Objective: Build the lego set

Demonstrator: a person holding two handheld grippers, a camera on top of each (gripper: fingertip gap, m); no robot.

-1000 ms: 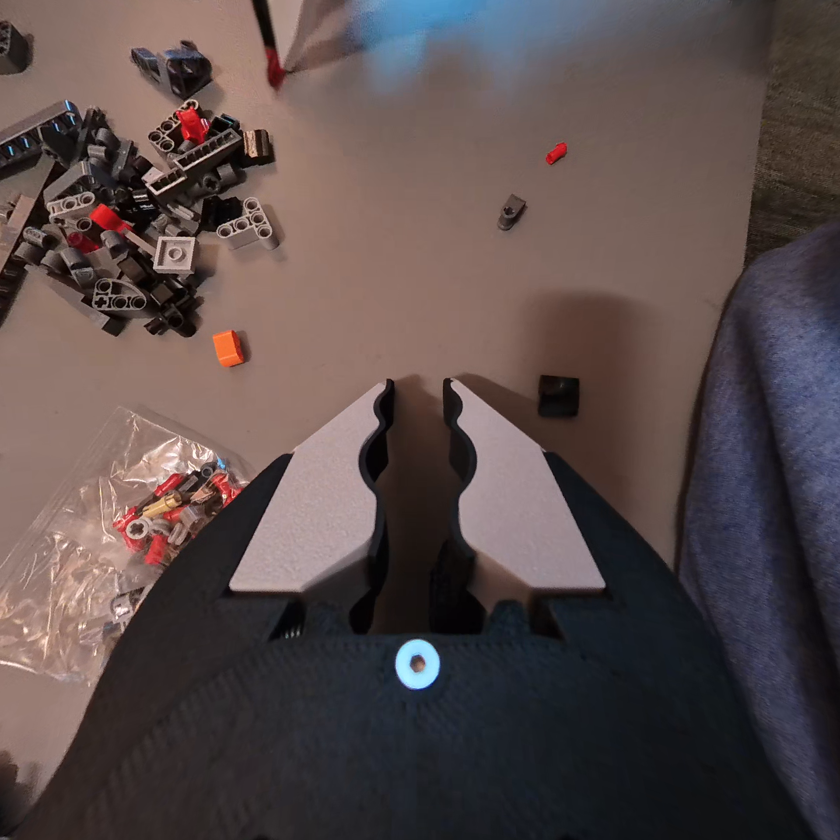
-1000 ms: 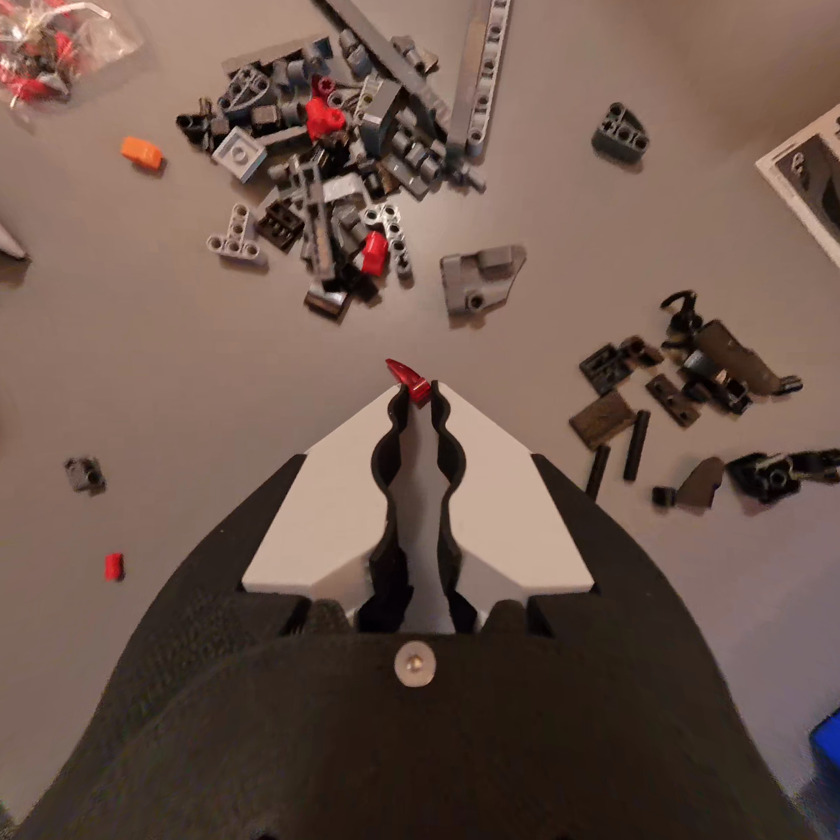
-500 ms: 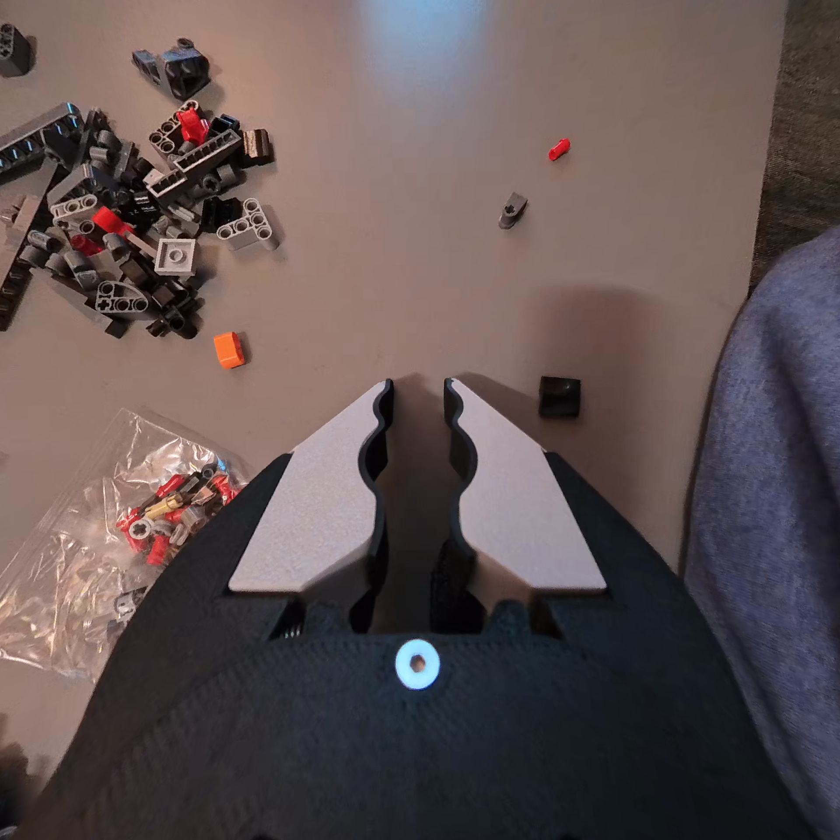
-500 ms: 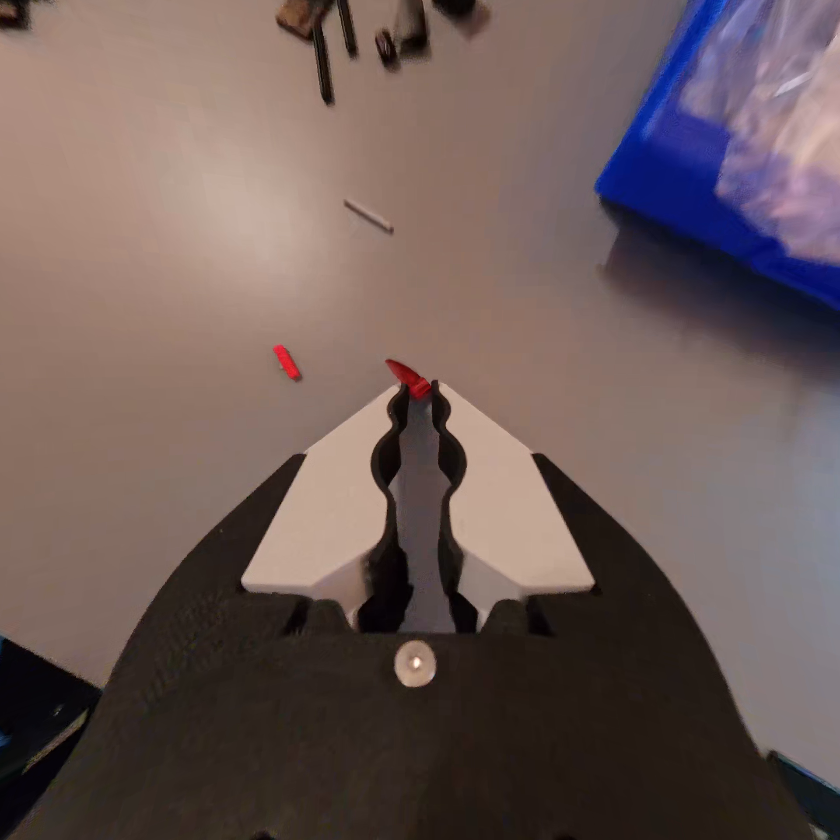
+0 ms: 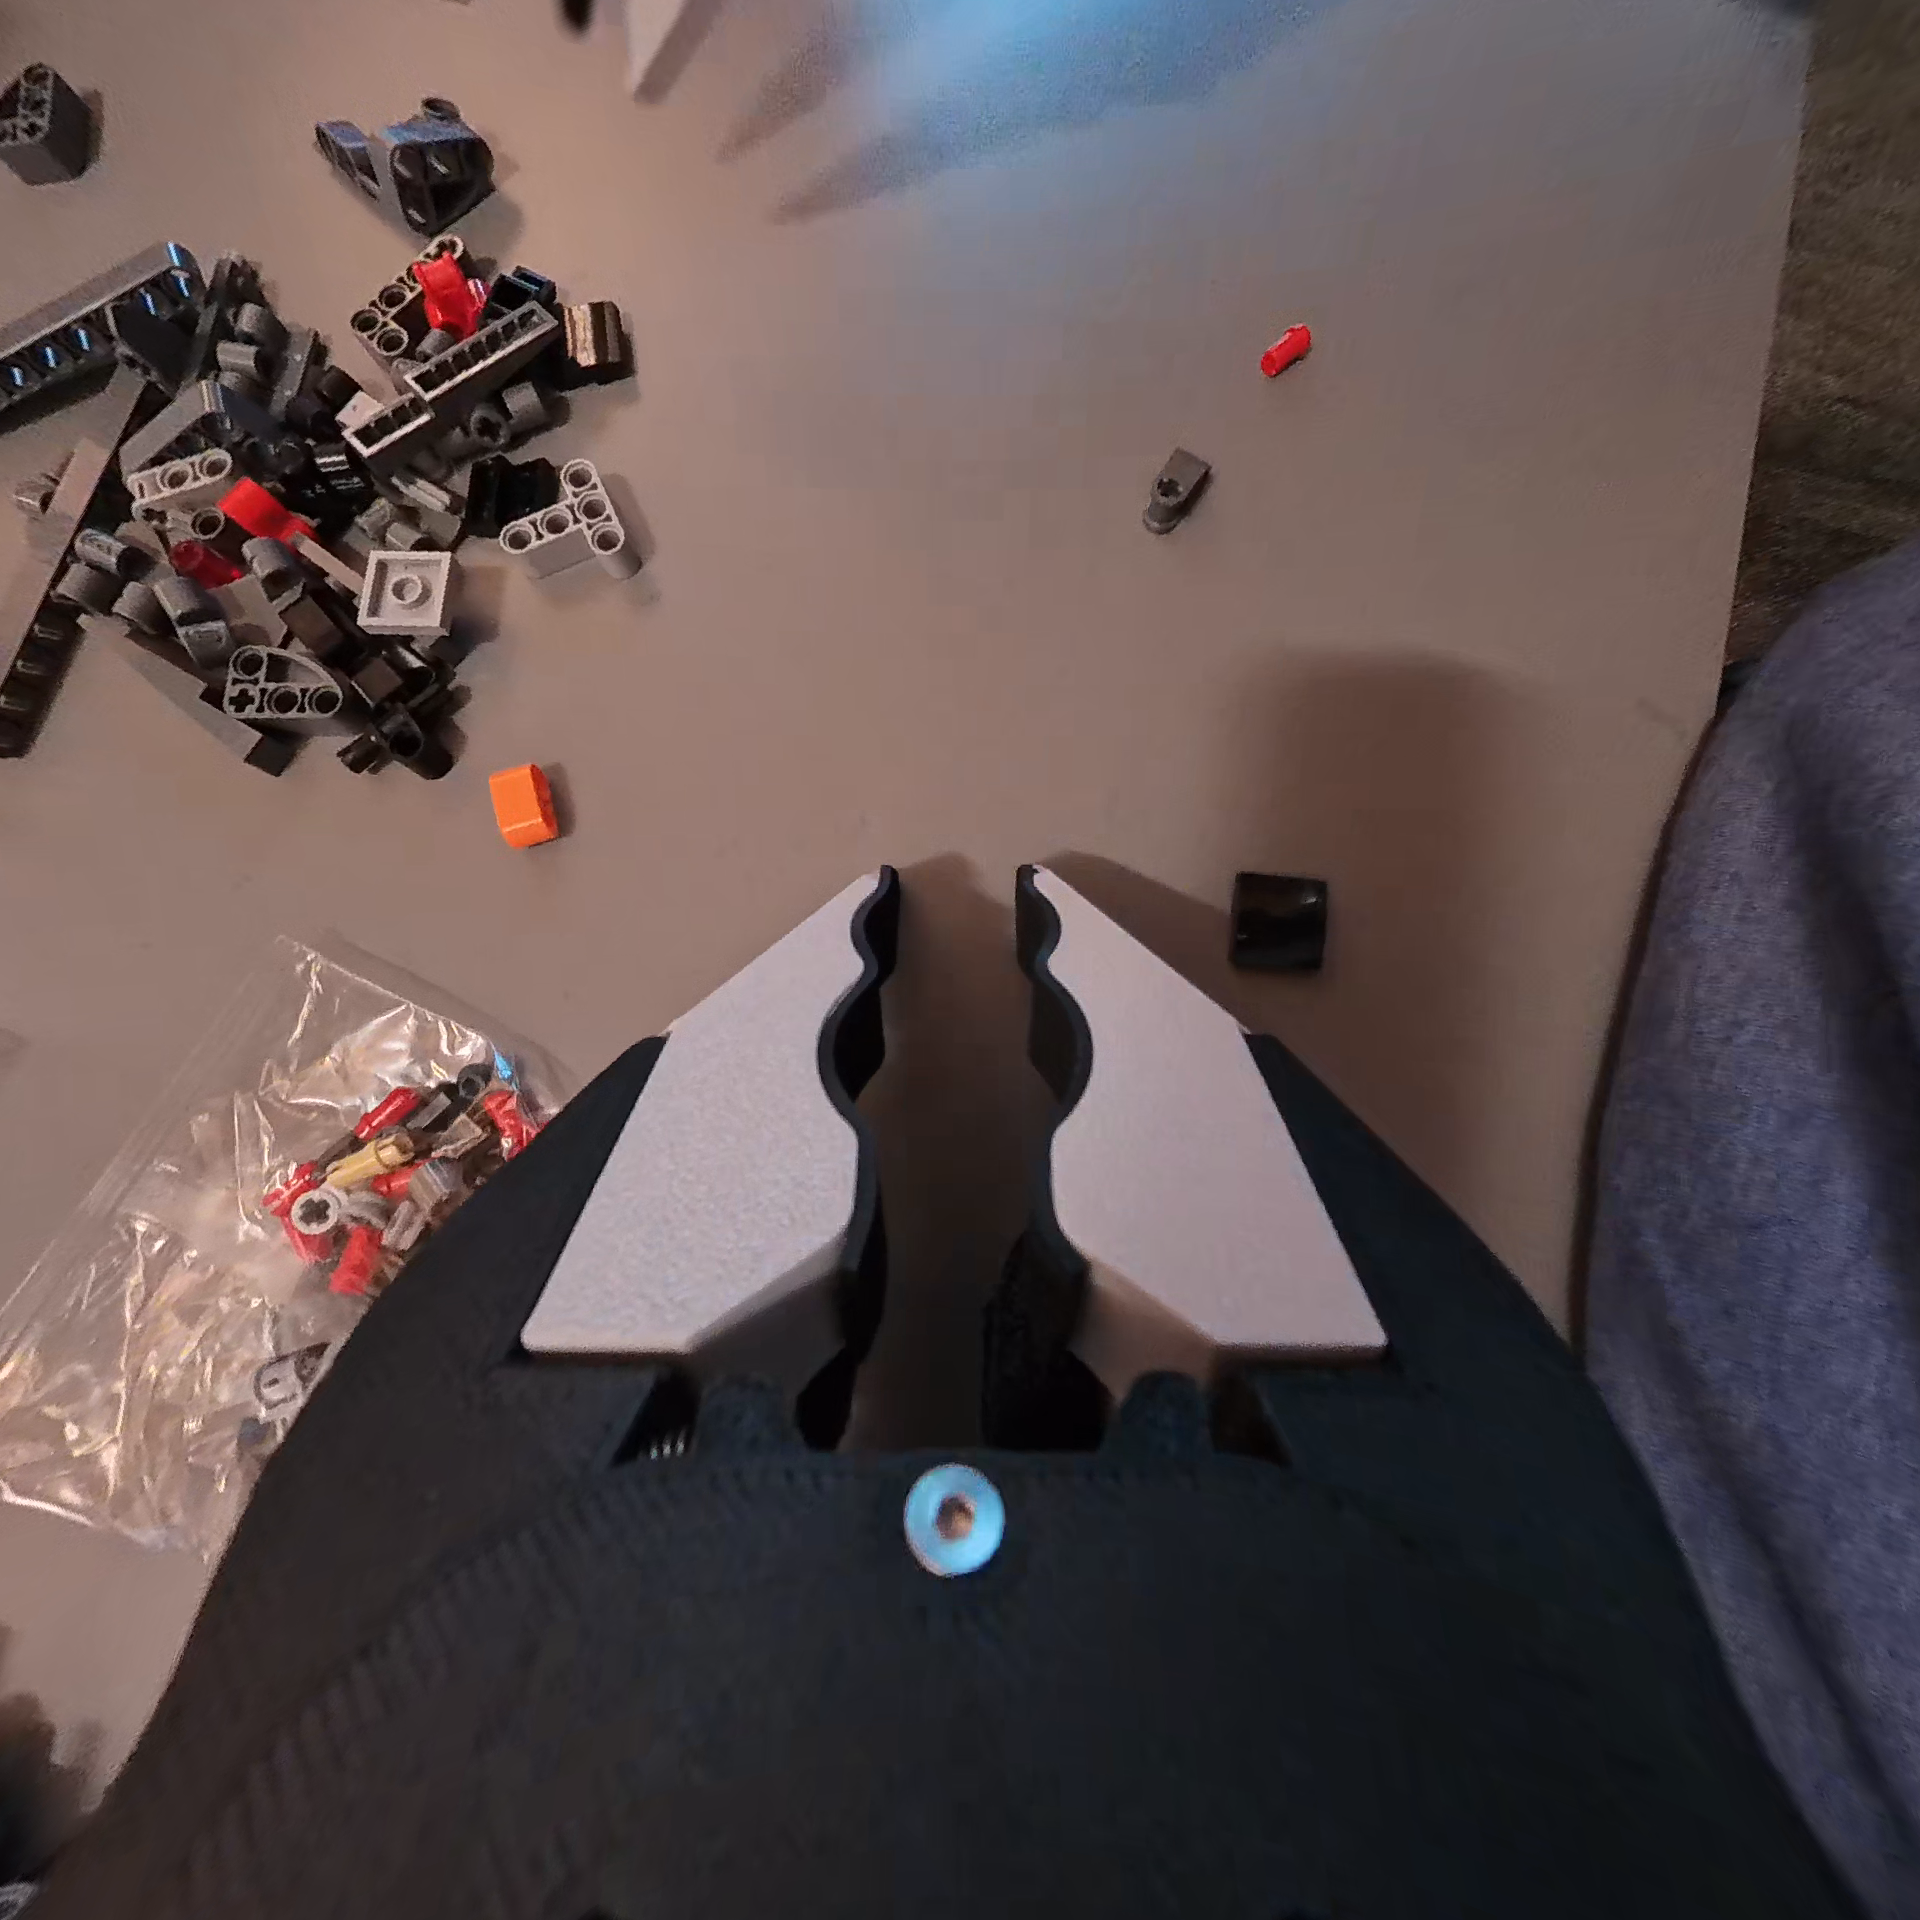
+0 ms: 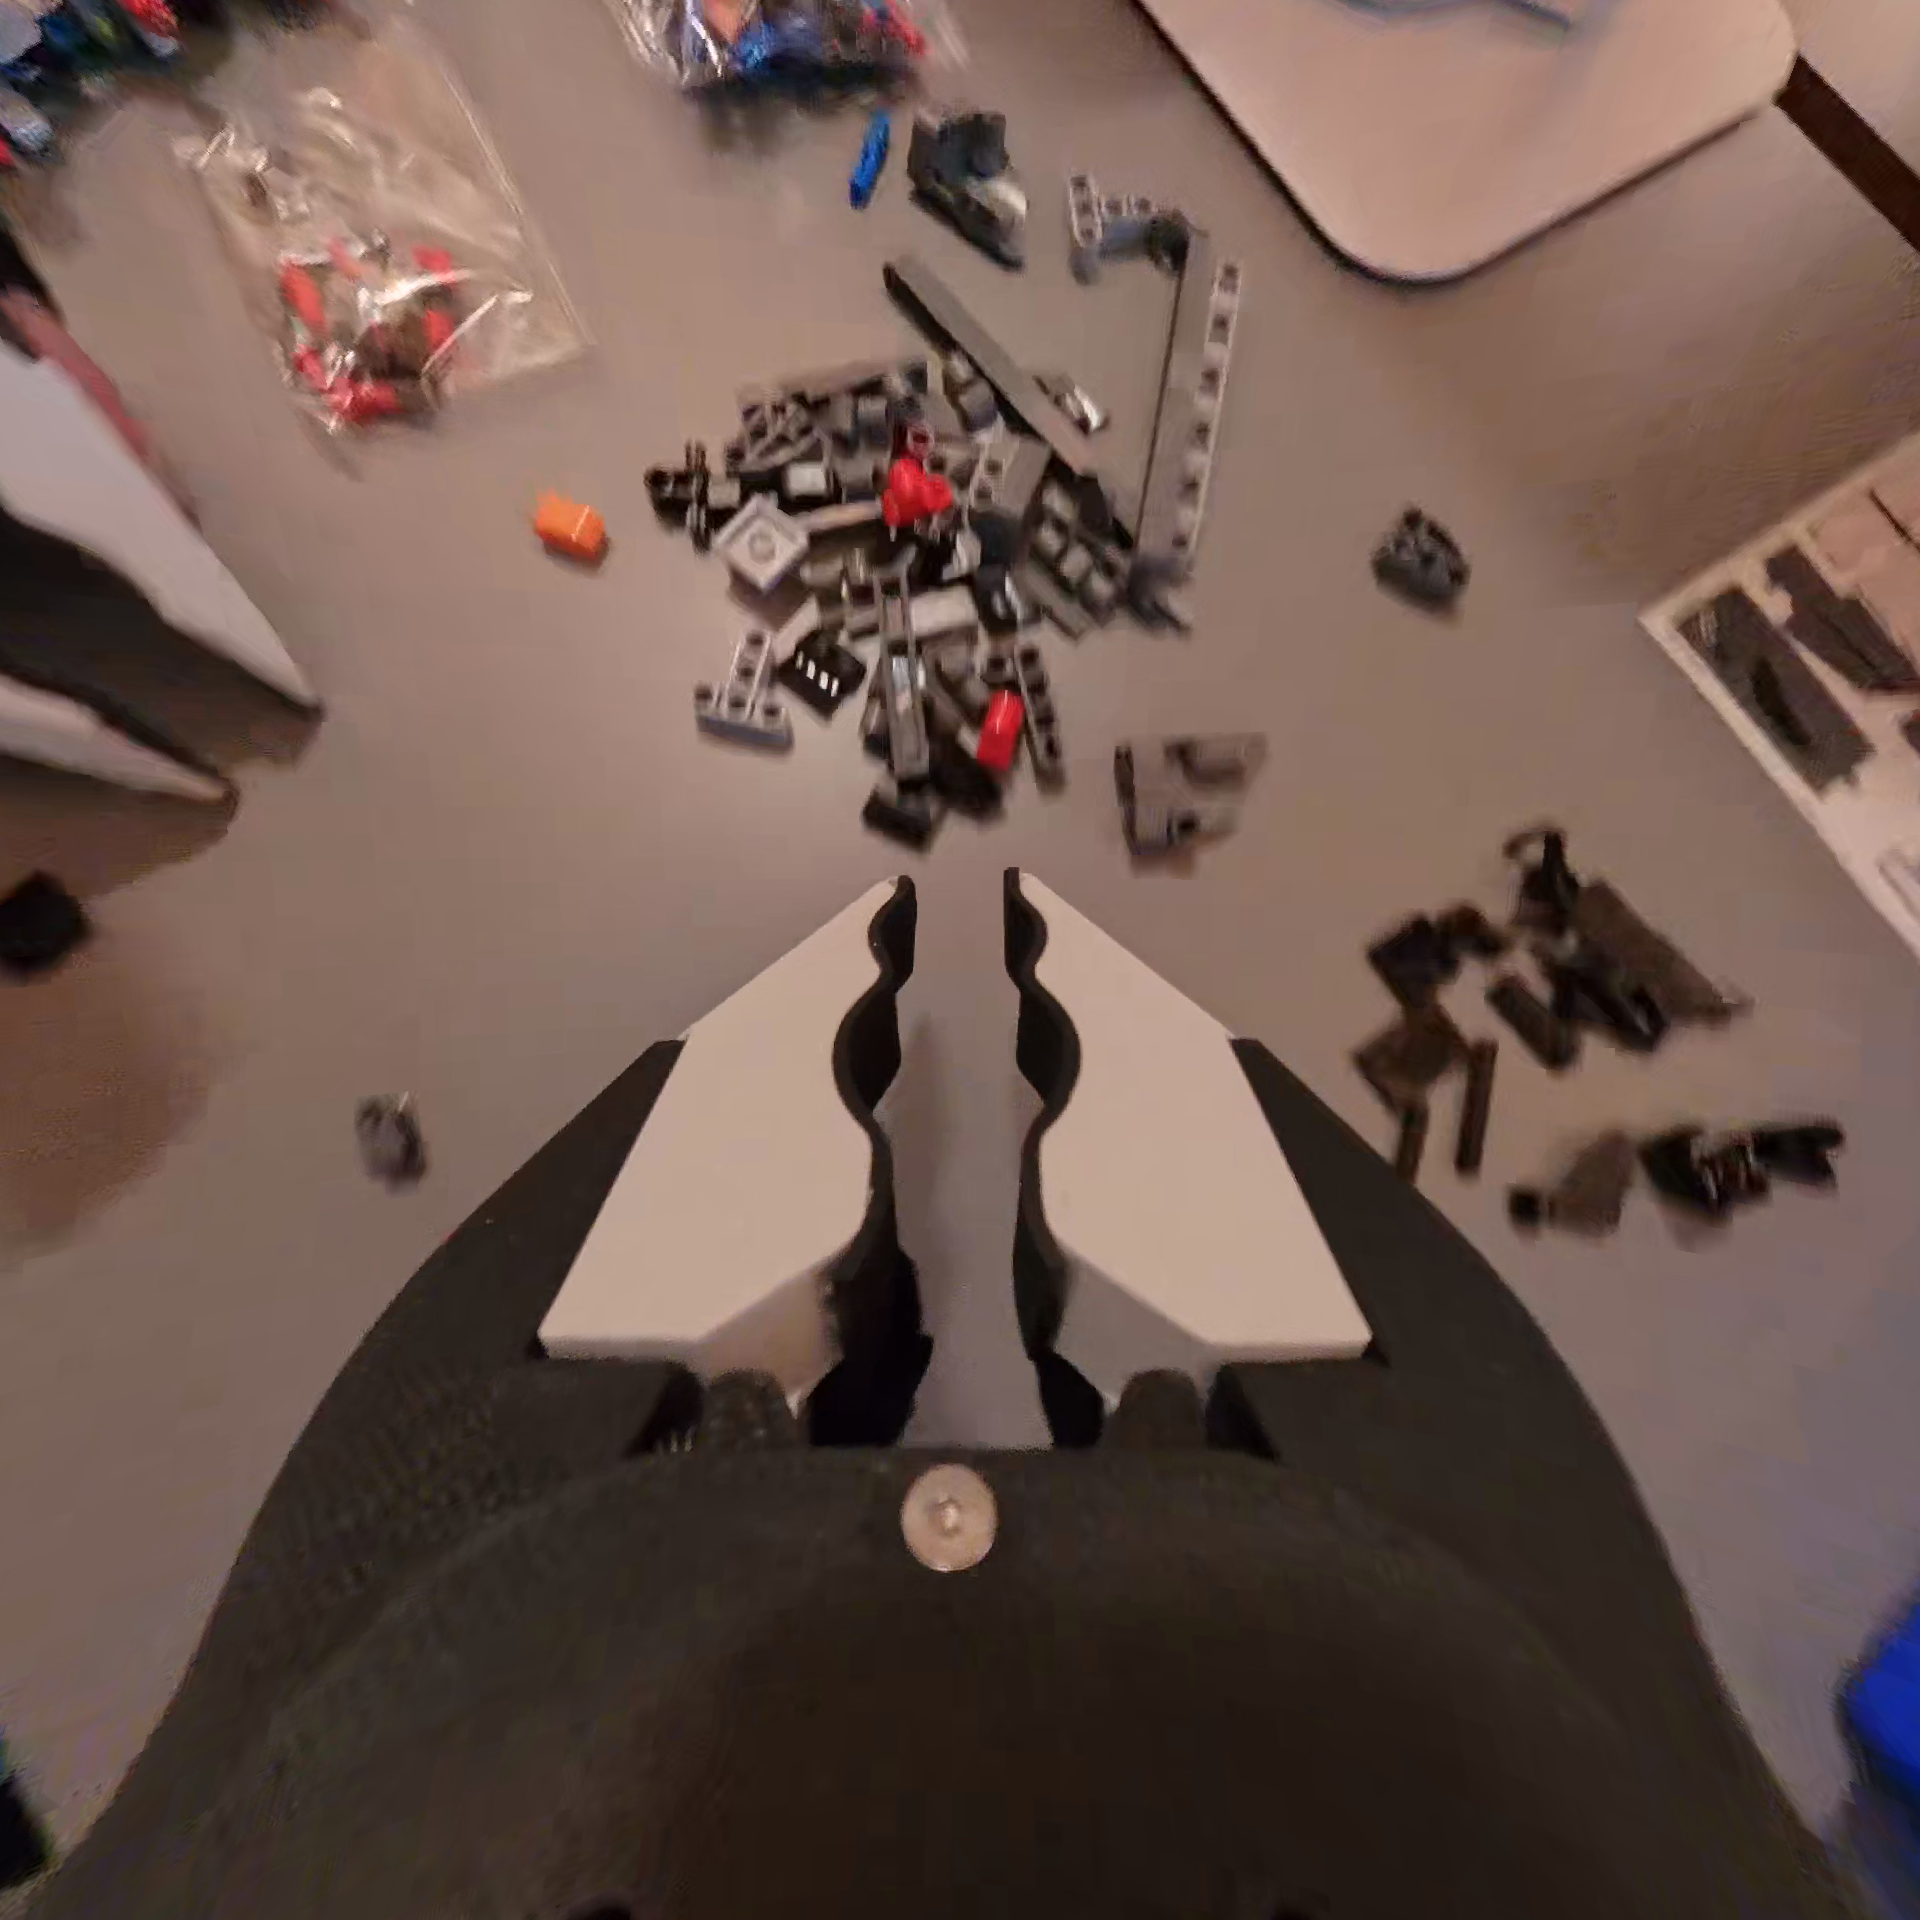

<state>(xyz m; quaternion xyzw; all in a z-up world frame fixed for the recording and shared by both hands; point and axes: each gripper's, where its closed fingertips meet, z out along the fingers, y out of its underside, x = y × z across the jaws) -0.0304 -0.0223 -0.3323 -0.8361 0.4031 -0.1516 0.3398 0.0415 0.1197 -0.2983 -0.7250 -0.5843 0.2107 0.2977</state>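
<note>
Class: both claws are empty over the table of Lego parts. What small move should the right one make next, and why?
Probably lower the right claw forward onto the pile. Its jaws stand apart with nothing between them, and the pile lies just ahead of its tips. The left claw is also open and empty, over bare table.

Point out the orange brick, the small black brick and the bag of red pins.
orange brick (image 5: 524,804): left wrist view, its top face.
small black brick (image 5: 1279,921): left wrist view, its middle.
bag of red pins (image 5: 187,1278): left wrist view, the clear plastic.
</note>
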